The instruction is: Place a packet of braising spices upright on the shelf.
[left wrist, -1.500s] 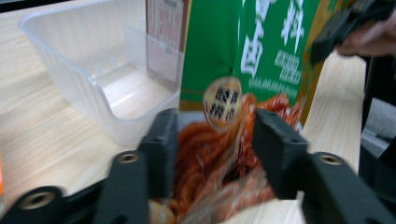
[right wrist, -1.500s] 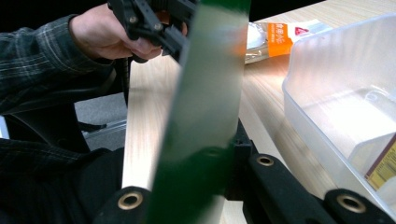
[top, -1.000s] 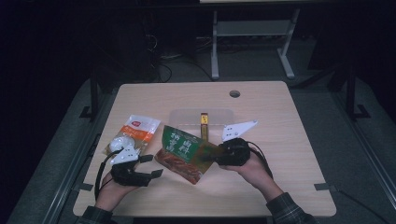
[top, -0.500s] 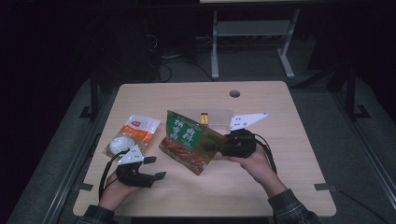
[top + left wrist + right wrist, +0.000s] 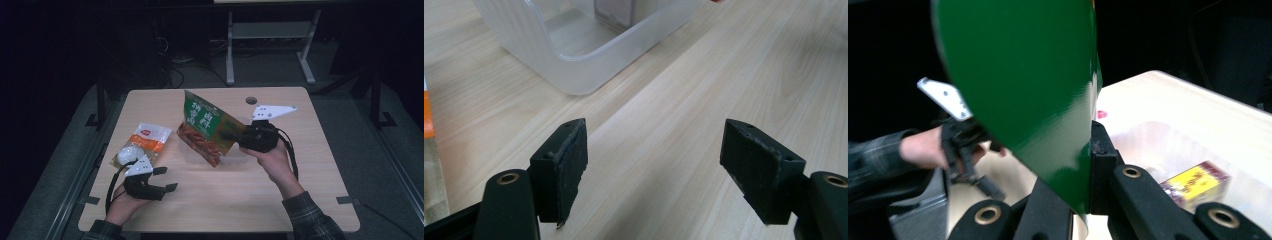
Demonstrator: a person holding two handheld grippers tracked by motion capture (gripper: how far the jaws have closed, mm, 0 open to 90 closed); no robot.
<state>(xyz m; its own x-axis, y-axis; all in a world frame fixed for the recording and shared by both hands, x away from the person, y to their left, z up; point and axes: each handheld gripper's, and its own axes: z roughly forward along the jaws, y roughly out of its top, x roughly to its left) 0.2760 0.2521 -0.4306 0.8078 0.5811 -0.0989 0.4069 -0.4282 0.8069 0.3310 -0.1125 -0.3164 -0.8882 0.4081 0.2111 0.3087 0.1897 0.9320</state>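
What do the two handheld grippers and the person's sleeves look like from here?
Both are black two-finger tools. The left gripper and the right gripper each carry a pale three-cornered plate on top and trail a black cable. The fingers end in blocky black pads with worn edges. The sleeves are dark plaid.

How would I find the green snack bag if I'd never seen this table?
Look at the wooden table, then near its middle, where the right gripper pinches a packet and holds it up, tilted. That is the green snack bag: green on top, reddish-brown food pictured below, unlike the white and orange packet lying flat at the left.
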